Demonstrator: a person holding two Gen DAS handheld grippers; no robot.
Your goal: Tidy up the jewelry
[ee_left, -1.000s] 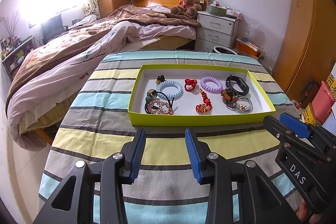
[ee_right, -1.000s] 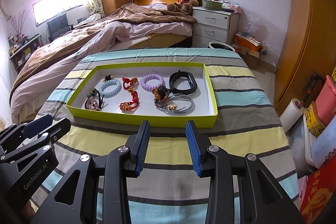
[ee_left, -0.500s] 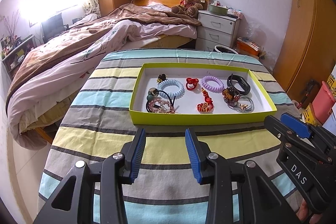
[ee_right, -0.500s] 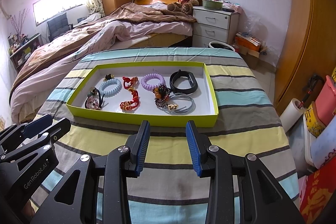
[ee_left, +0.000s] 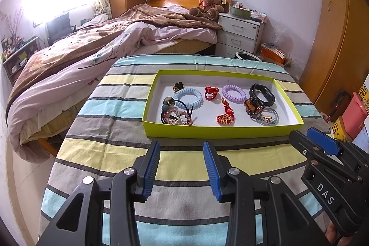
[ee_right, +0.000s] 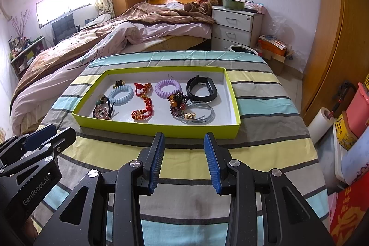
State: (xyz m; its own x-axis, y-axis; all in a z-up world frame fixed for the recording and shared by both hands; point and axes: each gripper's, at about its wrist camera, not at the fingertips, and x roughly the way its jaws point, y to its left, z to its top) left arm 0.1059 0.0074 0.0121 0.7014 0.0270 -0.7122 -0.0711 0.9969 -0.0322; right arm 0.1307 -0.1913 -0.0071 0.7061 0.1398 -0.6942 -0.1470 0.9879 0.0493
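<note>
With my left gripper (ee_left: 181, 167) and right gripper (ee_right: 184, 158) both spread wide and empty, the shallow lime cardboard tray (ee_right: 152, 127) of coiled, beaded jewelry lies at 12 o'clock on the striped cloth (ee_right: 265, 149), bed (ee_right: 110, 38) beyond.

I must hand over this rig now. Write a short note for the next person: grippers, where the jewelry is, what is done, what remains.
Left gripper: open, empty, above the striped cloth, short of the tray.
Right gripper: open, empty, also in front of the tray.
All the jewelry lies inside the green tray: blue coil band, purple coil band, black wristband, red cord bracelet, dark bead bracelet, grey hair ties.
Done: no piece picked up yet.
Left: the whole sorting; the bead bracelet and grey ties overlap.
</note>
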